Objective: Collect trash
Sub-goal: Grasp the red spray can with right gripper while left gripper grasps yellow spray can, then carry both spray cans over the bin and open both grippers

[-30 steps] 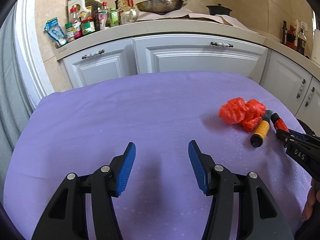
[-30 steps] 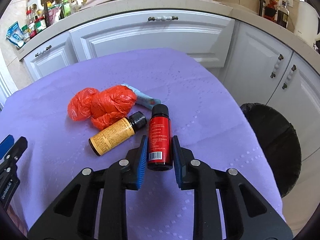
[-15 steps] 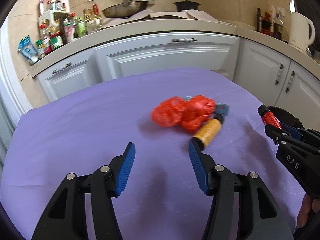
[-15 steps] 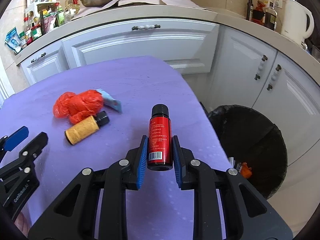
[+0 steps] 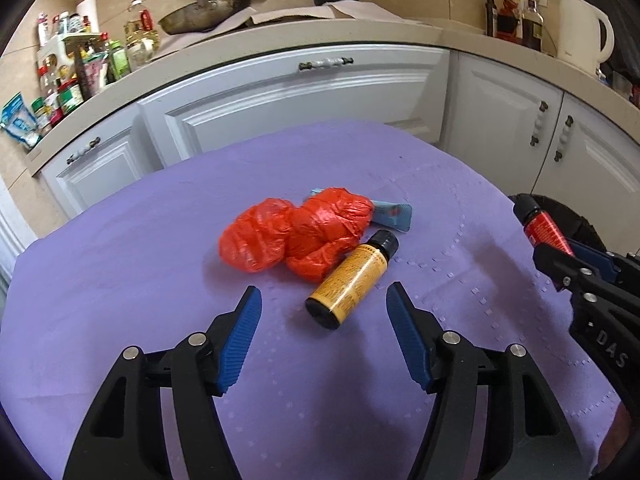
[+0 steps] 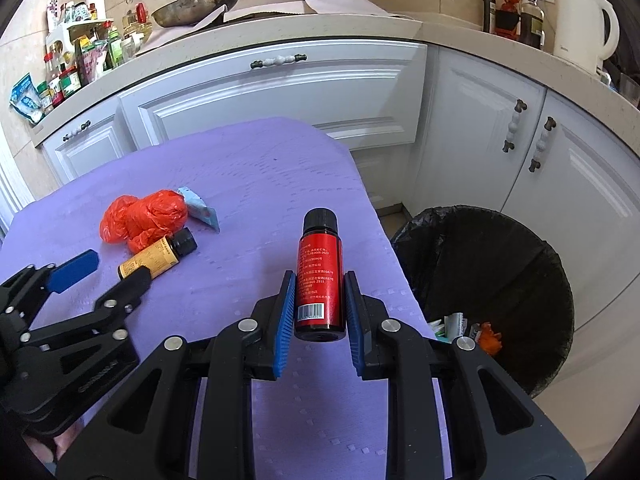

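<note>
My right gripper is shut on a red bottle with a black cap, held above the right edge of the purple table. The red bottle also shows in the left wrist view. My left gripper is open just in front of a yellow bottle lying on its side. A crumpled red plastic bag and a light blue wrapper lie behind the yellow bottle. The left gripper shows in the right wrist view beside the yellow bottle.
A black-lined trash bin stands on the floor right of the table, with some scraps inside. White cabinets and a cluttered counter lie beyond. A white kettle stands at the far right.
My right gripper has carried the red bottle rightward toward the bin. My left gripper has moved right and closer to the yellow bottle and red bag.
</note>
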